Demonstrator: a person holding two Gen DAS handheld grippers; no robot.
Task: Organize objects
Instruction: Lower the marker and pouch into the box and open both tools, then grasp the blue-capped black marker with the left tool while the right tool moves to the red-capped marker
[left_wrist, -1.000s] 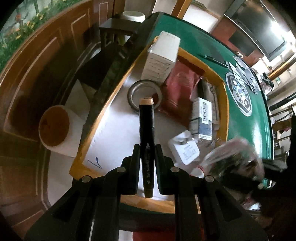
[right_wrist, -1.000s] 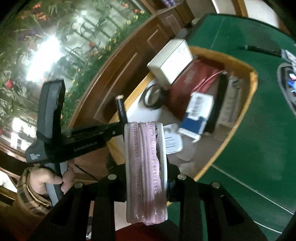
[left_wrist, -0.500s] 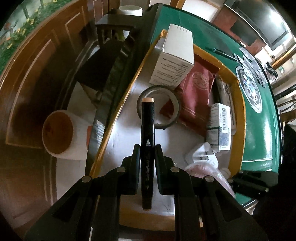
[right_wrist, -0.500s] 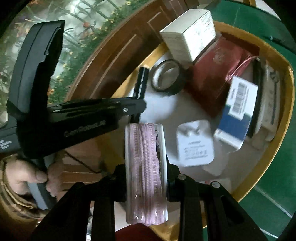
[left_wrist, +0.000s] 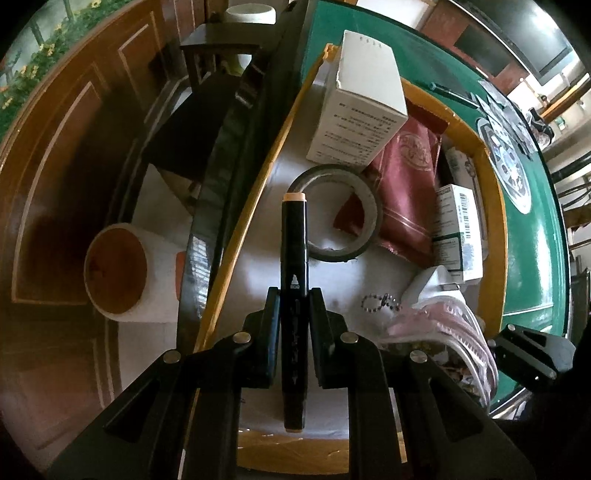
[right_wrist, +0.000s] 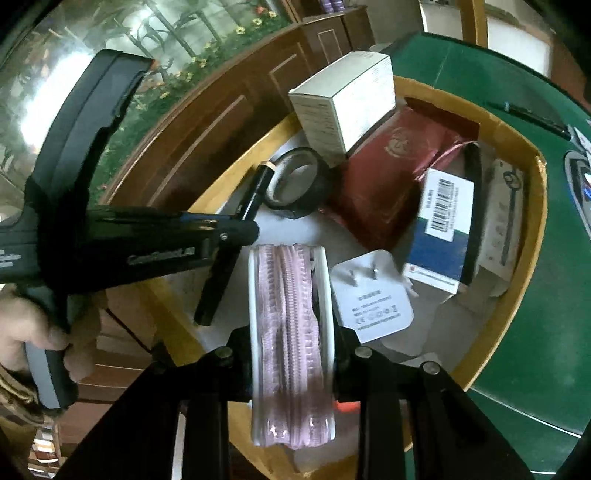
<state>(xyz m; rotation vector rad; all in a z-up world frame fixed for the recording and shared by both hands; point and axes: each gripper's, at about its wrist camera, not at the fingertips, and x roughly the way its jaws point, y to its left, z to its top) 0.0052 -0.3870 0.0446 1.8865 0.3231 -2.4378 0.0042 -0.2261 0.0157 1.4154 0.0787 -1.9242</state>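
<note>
My left gripper (left_wrist: 293, 295) is shut on a black marker (left_wrist: 293, 236) with a peach cap, which points down into a cardboard box (left_wrist: 255, 184). The marker's tip hangs over a roll of dark tape (left_wrist: 365, 199) on the box floor. My right gripper (right_wrist: 291, 343) is shut on a pink zipper package (right_wrist: 288, 288) in clear wrap with white edges, held low over the box beside a white charger (right_wrist: 373, 295). In the right wrist view the left gripper (right_wrist: 243, 225) and its marker (right_wrist: 255, 195) stand just left of the package. The pink package (left_wrist: 443, 332) also shows in the left wrist view.
The box holds a white carton (left_wrist: 362, 107), a red pouch (left_wrist: 406, 177), a barcode box (left_wrist: 458, 225) and a small ball chain (left_wrist: 380, 301). It sits on a green table (left_wrist: 532, 258) with a black pen (right_wrist: 528, 116). A white pot (left_wrist: 118, 273) stands on the floor.
Both grippers have sunk closer to the box, whose contents now look larger. The right gripper swung in over the box floor next to the charger. Both grips stayed the same.
</note>
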